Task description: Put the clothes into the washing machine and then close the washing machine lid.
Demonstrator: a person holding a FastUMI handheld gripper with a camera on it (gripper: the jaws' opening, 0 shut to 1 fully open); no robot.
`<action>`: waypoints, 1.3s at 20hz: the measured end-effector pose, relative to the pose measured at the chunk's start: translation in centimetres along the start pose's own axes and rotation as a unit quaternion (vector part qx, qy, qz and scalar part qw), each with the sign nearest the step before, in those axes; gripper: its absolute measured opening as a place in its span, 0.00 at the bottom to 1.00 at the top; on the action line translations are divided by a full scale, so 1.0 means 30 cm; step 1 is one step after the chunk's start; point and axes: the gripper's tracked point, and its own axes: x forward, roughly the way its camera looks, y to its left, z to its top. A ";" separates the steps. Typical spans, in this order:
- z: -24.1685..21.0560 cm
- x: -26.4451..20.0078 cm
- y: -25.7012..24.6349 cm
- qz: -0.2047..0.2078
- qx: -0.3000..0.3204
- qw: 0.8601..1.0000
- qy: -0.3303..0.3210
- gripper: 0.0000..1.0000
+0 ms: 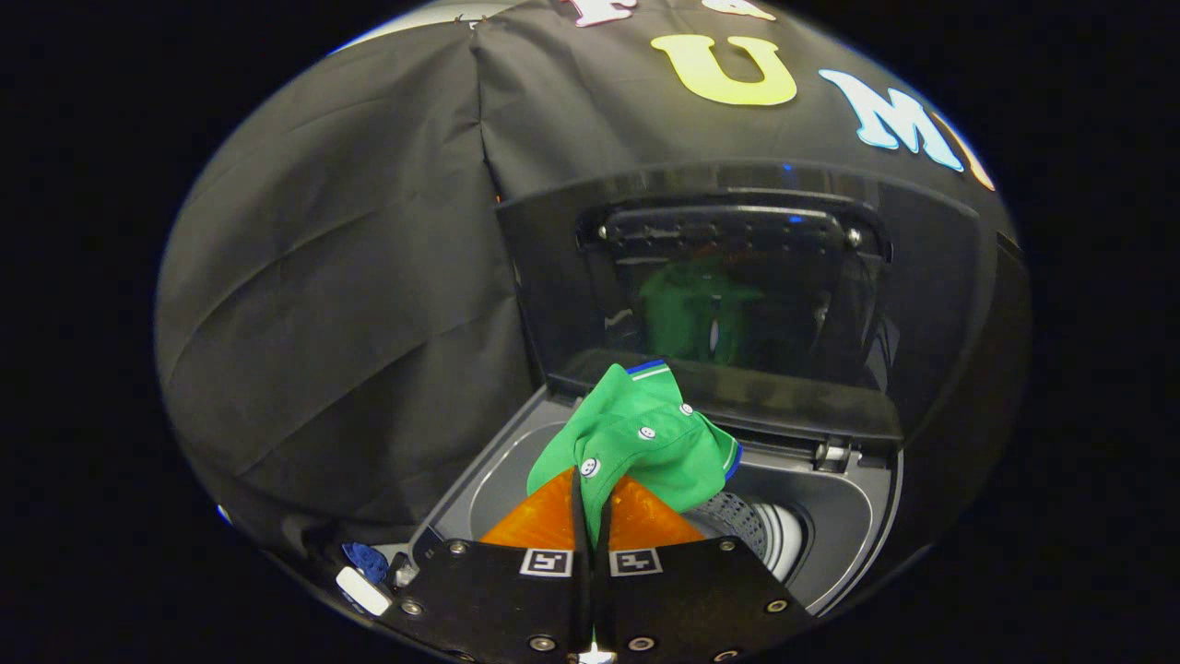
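Both tongs [590, 480] pinch green shirt [636, 438], collar upward.

Gripper [590, 484] aimed forward and down, its fingers [553, 521] pressed nearly together

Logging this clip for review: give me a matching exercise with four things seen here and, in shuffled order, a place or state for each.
Things:
1. green shirt
2. washing machine lid
3. drum
4. gripper

Places or states:
A. raised open, reflecting something green
B. shut on fabric, above the opening
C. perforated wall visible below, beyond the fingers
D. hanging pinched between the fingers, over the tub

Pairs: 1-D, 2-A, 3-C, 4-B
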 end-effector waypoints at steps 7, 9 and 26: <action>-0.109 0.067 -0.005 -0.011 -0.003 0.998 0.057 0.03; -0.139 0.085 -0.007 -0.012 -0.001 0.997 0.070 0.03; -0.411 0.104 -0.062 -0.057 0.026 0.977 0.202 0.07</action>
